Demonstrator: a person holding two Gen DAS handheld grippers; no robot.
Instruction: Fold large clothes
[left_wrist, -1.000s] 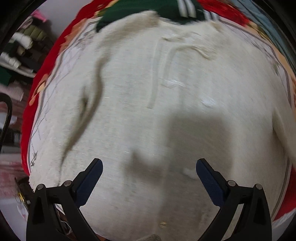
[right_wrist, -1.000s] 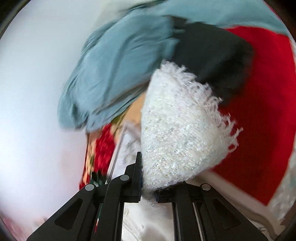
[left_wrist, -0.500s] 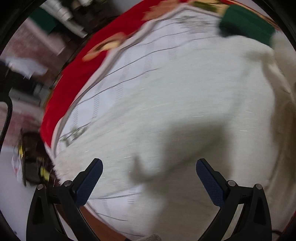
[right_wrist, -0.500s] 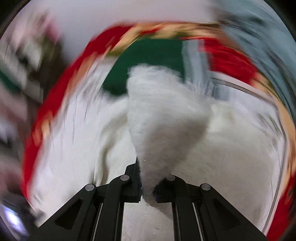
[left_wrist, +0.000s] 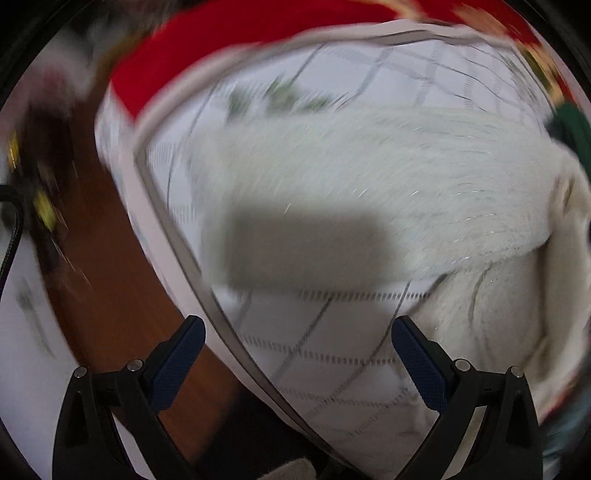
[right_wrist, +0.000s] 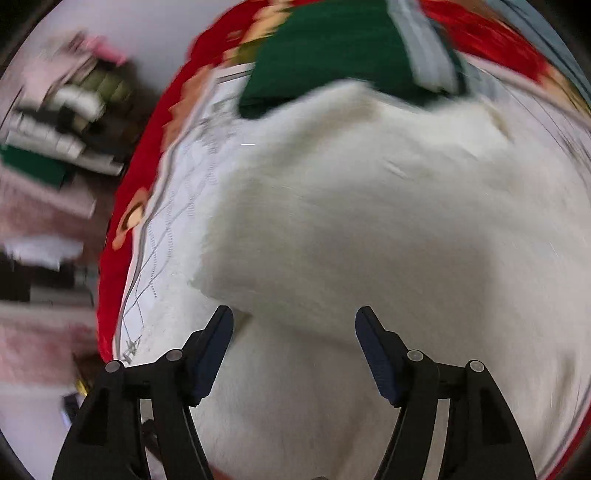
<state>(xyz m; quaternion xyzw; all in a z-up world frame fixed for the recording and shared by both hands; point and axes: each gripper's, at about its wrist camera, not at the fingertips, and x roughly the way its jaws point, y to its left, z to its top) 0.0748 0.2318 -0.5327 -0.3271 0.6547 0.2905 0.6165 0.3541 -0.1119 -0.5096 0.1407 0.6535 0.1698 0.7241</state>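
1. Currently, right tool (right_wrist: 294, 349): jaws opening, nothing pinched between them. White fuzzy garment (right_wrist: 369, 229) lies directly ahead of and beneath the fingers, a folded flap doubled over its body; judged: the flap has just been laid down, so the grip is let go.
2. Left tool (left_wrist: 297, 363): jaws spread wide, empty, pointing down past the garment's edge (left_wrist: 369, 177), which sits ahead and to its right on the white quilted bedspread (left_wrist: 332, 354). Judged: positioned to find the next edge to fold.
3. Green garment (right_wrist: 332, 48): beyond the white one, far side from the right tool, set apart.
4. Change: one second earlier the right tool pinched a fringed white corner aloft; now that corner is released. The left tool then hovered over mid-garment; now it looks at the bed's border and brown floor (left_wrist: 110, 295).
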